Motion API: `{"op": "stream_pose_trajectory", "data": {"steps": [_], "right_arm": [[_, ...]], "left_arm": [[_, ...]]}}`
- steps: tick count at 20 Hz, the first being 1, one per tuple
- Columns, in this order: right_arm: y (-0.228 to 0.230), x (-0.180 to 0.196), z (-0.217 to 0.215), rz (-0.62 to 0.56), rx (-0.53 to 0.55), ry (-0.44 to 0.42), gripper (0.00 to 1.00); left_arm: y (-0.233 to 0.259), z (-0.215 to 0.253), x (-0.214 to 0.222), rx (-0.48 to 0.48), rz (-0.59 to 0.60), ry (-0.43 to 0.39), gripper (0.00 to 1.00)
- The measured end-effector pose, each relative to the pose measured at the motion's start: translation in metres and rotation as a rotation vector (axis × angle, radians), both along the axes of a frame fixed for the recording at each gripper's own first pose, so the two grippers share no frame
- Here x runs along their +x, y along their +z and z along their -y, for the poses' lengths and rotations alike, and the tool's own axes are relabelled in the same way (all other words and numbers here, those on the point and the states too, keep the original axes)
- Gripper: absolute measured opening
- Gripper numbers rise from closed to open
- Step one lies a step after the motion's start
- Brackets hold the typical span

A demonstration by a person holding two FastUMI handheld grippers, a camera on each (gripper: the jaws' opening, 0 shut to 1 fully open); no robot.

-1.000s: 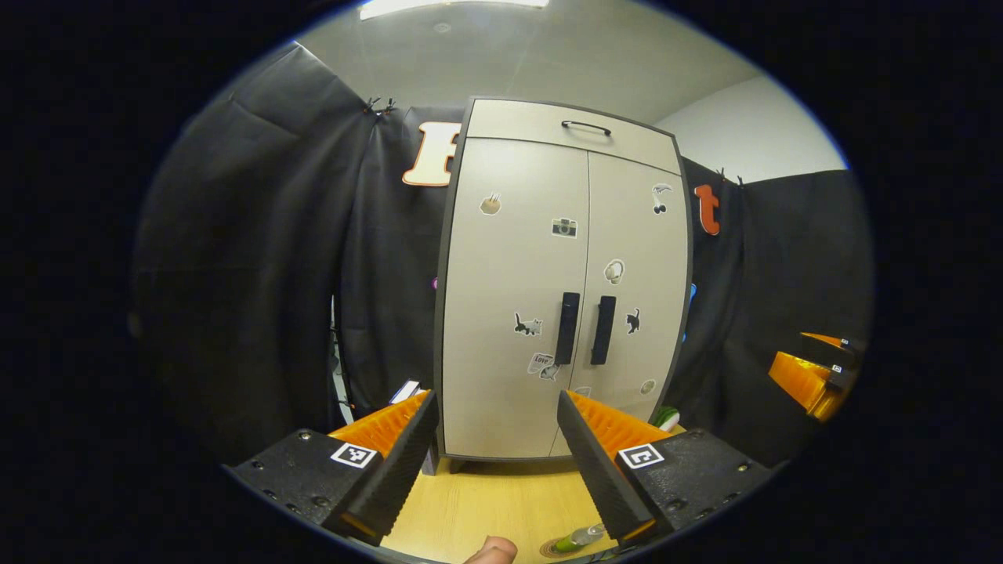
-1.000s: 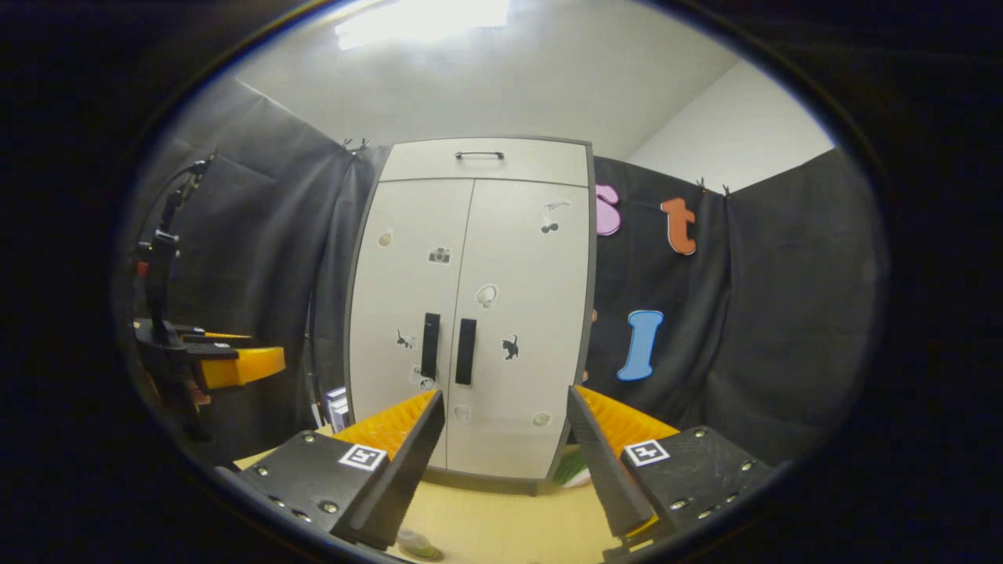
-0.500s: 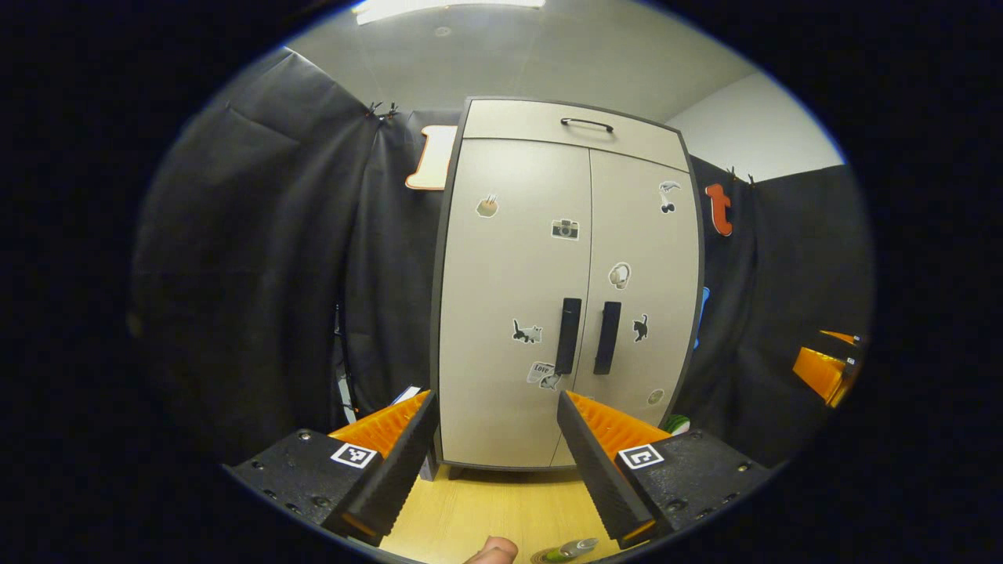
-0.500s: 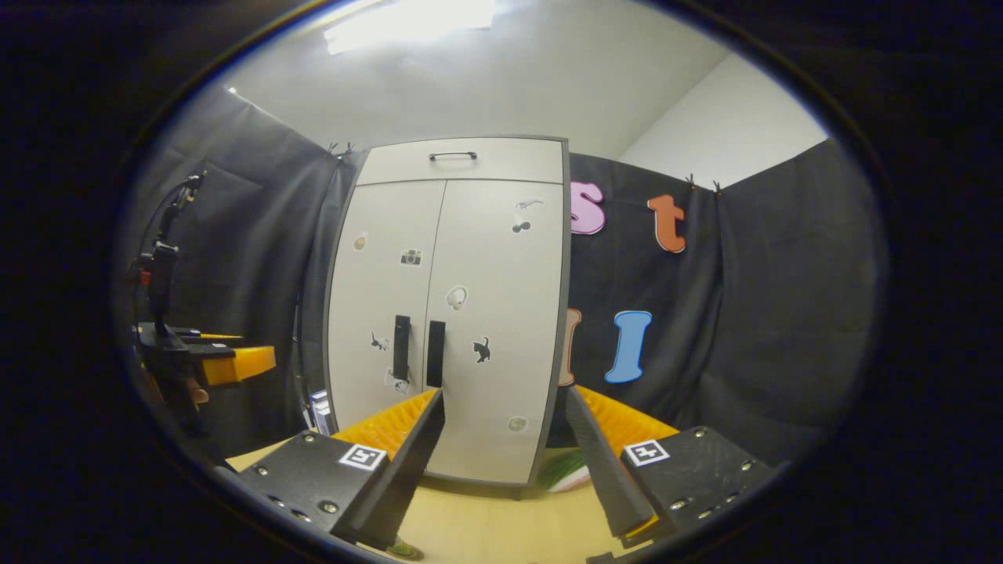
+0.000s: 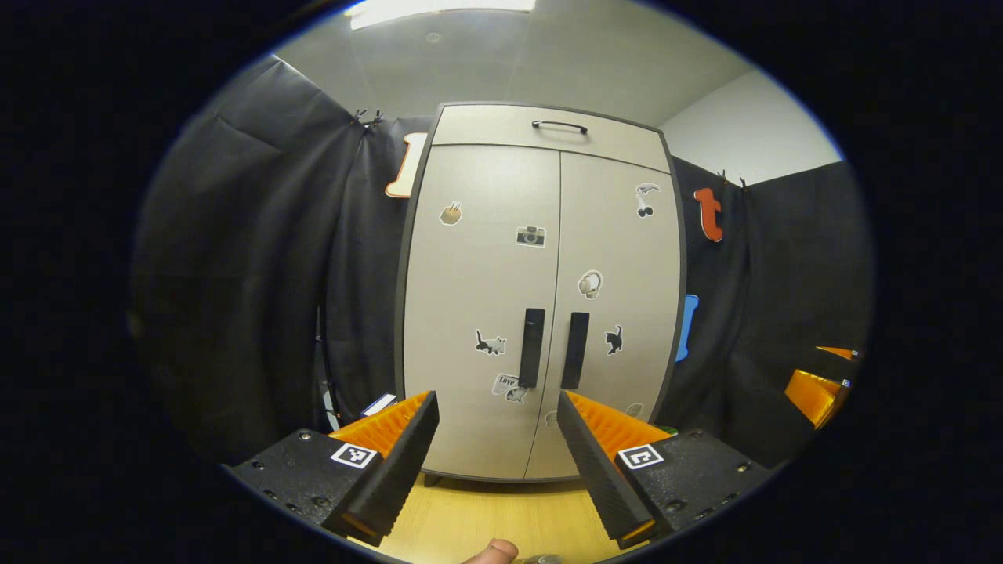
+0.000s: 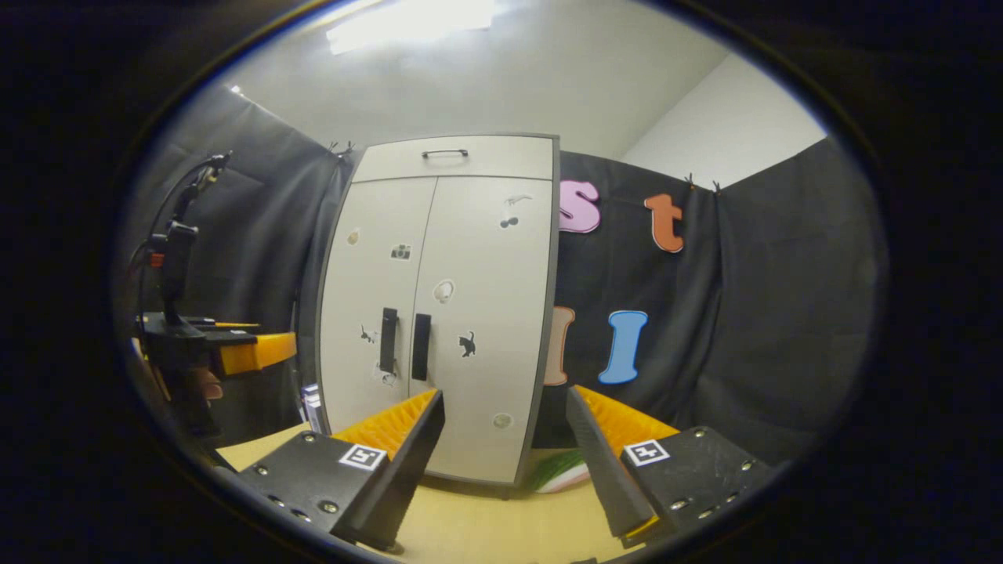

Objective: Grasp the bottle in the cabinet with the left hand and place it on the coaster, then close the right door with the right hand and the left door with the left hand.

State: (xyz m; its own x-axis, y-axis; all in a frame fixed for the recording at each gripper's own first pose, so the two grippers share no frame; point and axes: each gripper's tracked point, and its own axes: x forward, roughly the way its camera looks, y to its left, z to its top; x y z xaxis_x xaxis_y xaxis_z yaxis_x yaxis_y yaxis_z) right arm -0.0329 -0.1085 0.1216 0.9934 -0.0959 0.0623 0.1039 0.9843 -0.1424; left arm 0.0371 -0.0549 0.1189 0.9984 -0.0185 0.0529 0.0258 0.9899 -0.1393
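The pale cabinet (image 5: 470, 274) stands on the wooden table (image 5: 486, 517) with both doors shut, their dark handles (image 5: 533, 347) side by side at the middle seam. My left gripper (image 5: 497, 462) hangs open in front of it, a short way back, nothing between its fingers. A sliver of the bottle's cap (image 5: 541, 558) peeks in at the bottom edge of the left gripper view. In the right gripper view the cabinet (image 6: 470, 298) sits left of centre. My right gripper (image 6: 505, 462) is open and empty, facing the cabinet's right corner. The left gripper (image 6: 243, 352) shows at the far left.
A drawer with a thin handle (image 5: 559, 125) tops the cabinet. A green and white object (image 6: 560, 474) lies on the table (image 6: 501, 533) by the cabinet's right foot. Black cloth walls close in behind and on both sides. The other gripper (image 5: 815, 392) shows at the far right.
Both views have swung so the cabinet sits further left in each. The bottle on its coaster has slipped almost out of the bottom of the left gripper view. Both grippers stay open.
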Motion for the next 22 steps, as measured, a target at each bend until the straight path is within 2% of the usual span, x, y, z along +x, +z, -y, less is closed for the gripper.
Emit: {"op": "stream_pose_trajectory", "data": {"steps": [1, 2, 3, 5, 6, 8, 10, 12, 16, 17, 18, 22], "right_arm": [[0.0, -0.001, 0.002, 0.002, -0.003, 0.002, 0.95], [0.0, -0.001, 0.005, 0.002, -0.002, -0.001, 0.95], [0.0, -0.002, 0.008, 0.005, 0.001, -0.004, 0.92], [0.0, -0.002, 0.011, 0.007, 0.011, 0.002, 0.95], [0.0, -0.003, 0.015, 0.006, 0.013, -0.002, 0.92], [0.001, -0.005, 0.022, 0.008, 0.013, -0.012, 0.95], [0.002, -0.007, 0.025, 0.011, 0.022, -0.012, 0.92], [0.0, -0.007, 0.029, 0.007, 0.029, -0.017, 0.92], [0.0, -0.012, 0.037, 0.01, 0.032, -0.029, 0.92], [0.0, -0.013, 0.037, 0.014, 0.035, -0.031, 0.95], [0.001, -0.013, 0.038, 0.015, 0.037, -0.031, 0.92], [0.001, -0.017, 0.042, 0.014, 0.037, -0.041, 0.92]], "left_arm": [[0.0, 0.007, 0.001, 0.01, -0.001, -0.009, 0.92], [-0.001, 0.011, 0.002, 0.017, -0.005, -0.011, 0.96], [-0.002, 0.016, 0.003, 0.022, -0.007, -0.015, 0.96], [0.0, 0.024, 0.005, 0.018, -0.004, -0.026, 0.96], [0.0, 0.028, 0.005, 0.017, -0.005, -0.034, 0.92], [0.003, 0.032, 0.005, 0.026, 0.003, -0.039, 0.96], [0.005, 0.033, 0.004, 0.034, 0.015, -0.028, 0.92], [0.005, 0.037, 0.005, 0.03, 0.014, -0.03, 0.96], [0.001, 0.046, 0.004, 0.043, 0.0, -0.049, 0.96], [0.002, 0.047, 0.003, 0.047, 0.003, -0.048, 0.92], [0.003, 0.048, 0.004, 0.05, 0.006, -0.049, 0.96], [0.007, 0.049, 0.002, 0.023, 0.019, -0.044, 0.96]]}}
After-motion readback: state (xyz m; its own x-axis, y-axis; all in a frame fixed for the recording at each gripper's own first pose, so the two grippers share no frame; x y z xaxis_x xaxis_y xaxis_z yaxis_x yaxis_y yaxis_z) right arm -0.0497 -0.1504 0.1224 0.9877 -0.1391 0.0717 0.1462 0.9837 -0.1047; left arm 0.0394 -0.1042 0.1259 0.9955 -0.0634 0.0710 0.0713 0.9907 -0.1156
